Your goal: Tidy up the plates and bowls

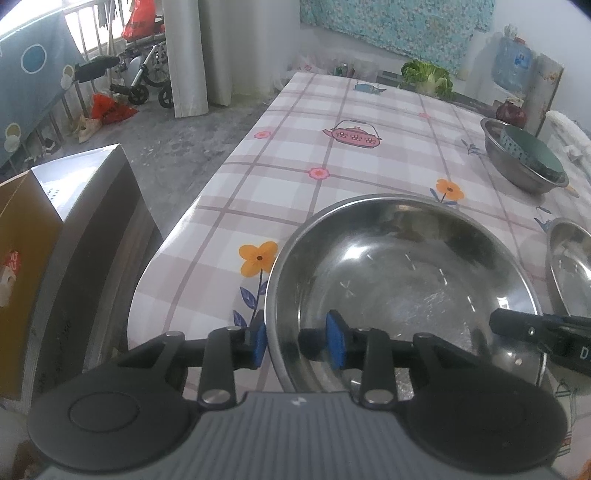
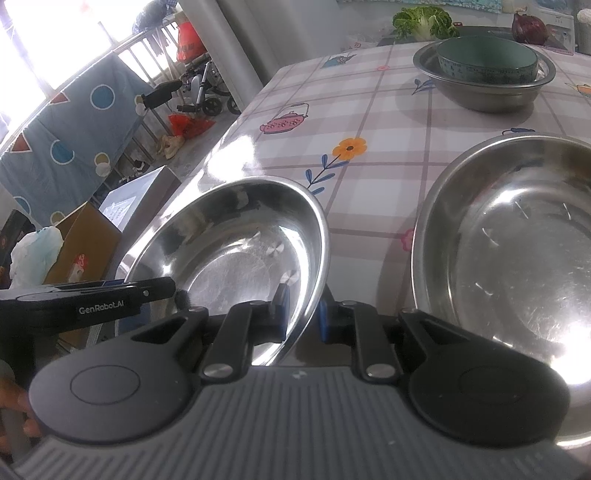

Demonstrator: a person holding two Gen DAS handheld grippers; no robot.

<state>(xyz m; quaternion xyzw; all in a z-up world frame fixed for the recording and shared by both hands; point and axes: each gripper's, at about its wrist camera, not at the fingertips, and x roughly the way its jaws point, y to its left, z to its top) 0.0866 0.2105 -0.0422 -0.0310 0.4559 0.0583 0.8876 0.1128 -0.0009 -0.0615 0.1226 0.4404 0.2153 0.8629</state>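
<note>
A shiny steel bowl [image 1: 402, 280] sits at the table's near left corner. My left gripper [image 1: 297, 343] straddles its near-left rim, blue pads [image 1: 258, 341] apart and not pressing: open. My right gripper [image 2: 303, 314] is shut on the same bowl's [image 2: 236, 243] right rim, and its black finger [image 1: 517, 326] shows in the left wrist view. A second steel bowl [image 2: 517, 258] lies just to the right. At the far right, a green ceramic bowl [image 2: 487, 59] rests inside another steel bowl [image 2: 480, 96].
The checked tablecloth [image 1: 332, 166] ends at a left edge close to the held bowl. Cardboard boxes [image 1: 66, 258] stand below that edge. A cabbage [image 2: 423, 18] and a dark red round thing [image 2: 528, 27] sit at the far end. A wheelchair [image 1: 147, 74] stands on the floor.
</note>
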